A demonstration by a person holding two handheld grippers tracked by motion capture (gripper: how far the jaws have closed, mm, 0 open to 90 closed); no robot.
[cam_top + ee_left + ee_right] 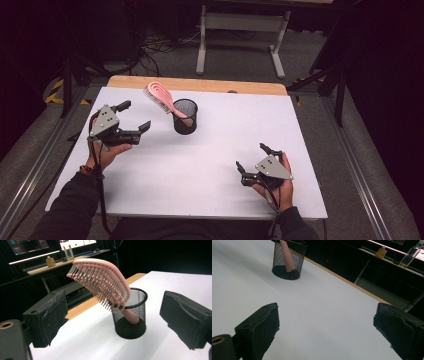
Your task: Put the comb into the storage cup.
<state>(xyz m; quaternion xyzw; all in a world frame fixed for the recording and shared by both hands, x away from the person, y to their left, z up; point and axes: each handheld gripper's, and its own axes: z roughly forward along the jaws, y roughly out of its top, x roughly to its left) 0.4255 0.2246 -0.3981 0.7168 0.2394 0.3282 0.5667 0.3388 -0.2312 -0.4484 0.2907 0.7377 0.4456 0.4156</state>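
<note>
A pink hairbrush (161, 97) stands handle-down in a black mesh cup (185, 117) at the middle back of the white table; its bristled head leans out to the left over the rim. In the left gripper view the hairbrush (100, 280) and the cup (130, 315) sit a short way beyond the jaws. My left gripper (134, 116) is left of the cup, open, with nothing between its jaws. My right gripper (252, 157) rests near the front right, open and empty. From it the cup (289, 260) shows far off, the pink handle inside.
The white table top (210, 165) has a wooden strip (200, 84) along its far edge. Beyond it stand a white table frame (240, 30) and floor cables. A desk with monitors and small bottles (50, 262) lies behind the table in the gripper views.
</note>
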